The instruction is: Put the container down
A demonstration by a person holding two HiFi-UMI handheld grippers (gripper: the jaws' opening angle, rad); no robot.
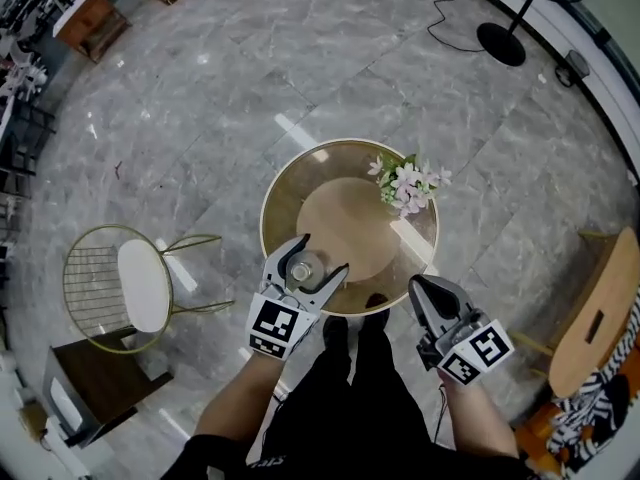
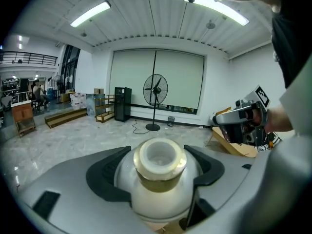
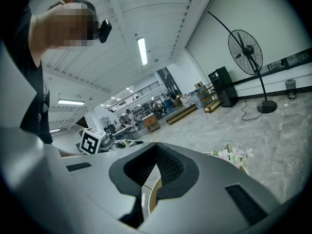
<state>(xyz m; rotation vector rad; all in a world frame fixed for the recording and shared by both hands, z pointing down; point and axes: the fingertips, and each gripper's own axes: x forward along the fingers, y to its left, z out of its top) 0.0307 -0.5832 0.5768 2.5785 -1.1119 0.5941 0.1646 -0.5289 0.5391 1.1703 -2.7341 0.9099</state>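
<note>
My left gripper is shut on a small rounded white container with a gold band at its neck, held over the near left edge of the round table. In the left gripper view the container fills the space between the black pads, its open mouth facing the camera. My right gripper is shut with nothing in it, held at the table's near right edge. In the right gripper view its black pads meet in front of the table rim.
A bunch of pale pink flowers stands at the table's far right. A gold wire chair with a white seat is to the left, a wooden chair to the right. A floor fan stands far back.
</note>
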